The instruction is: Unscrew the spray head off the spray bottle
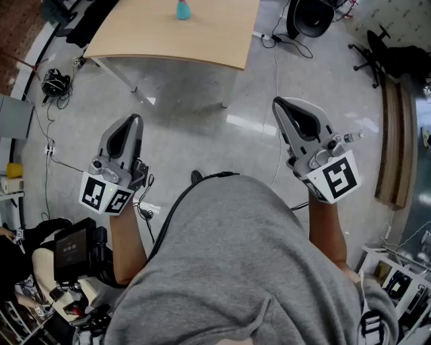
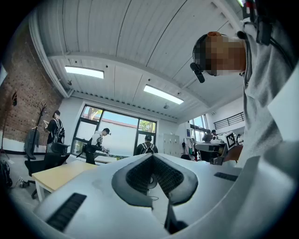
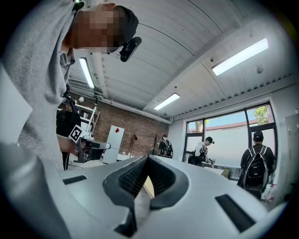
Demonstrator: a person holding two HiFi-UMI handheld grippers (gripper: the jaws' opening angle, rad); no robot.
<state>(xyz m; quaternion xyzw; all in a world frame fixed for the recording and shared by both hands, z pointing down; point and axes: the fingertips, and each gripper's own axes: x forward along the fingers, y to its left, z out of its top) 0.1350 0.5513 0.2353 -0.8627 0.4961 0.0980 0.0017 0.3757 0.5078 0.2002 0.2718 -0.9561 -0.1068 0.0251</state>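
A small teal spray bottle (image 1: 182, 9) stands on the light wooden table (image 1: 202, 40) at the far top of the head view, well ahead of both grippers. The left gripper (image 1: 137, 119) is held up over the floor at the left, jaws shut with nothing between them. At the right, the right gripper (image 1: 277, 102) is also shut and empty. In the left gripper view the left gripper (image 2: 152, 156) points across the room with closed tips. The right gripper (image 3: 147, 158) looks the same in its own view. The bottle shows in neither gripper view.
Grey floor lies between me and the table, with cables (image 1: 276, 60) trailing across it. An office chair (image 1: 377, 50) stands at the right, and equipment clutter (image 1: 60, 263) sits at the lower left. Several people stand by the far windows (image 2: 98, 140).
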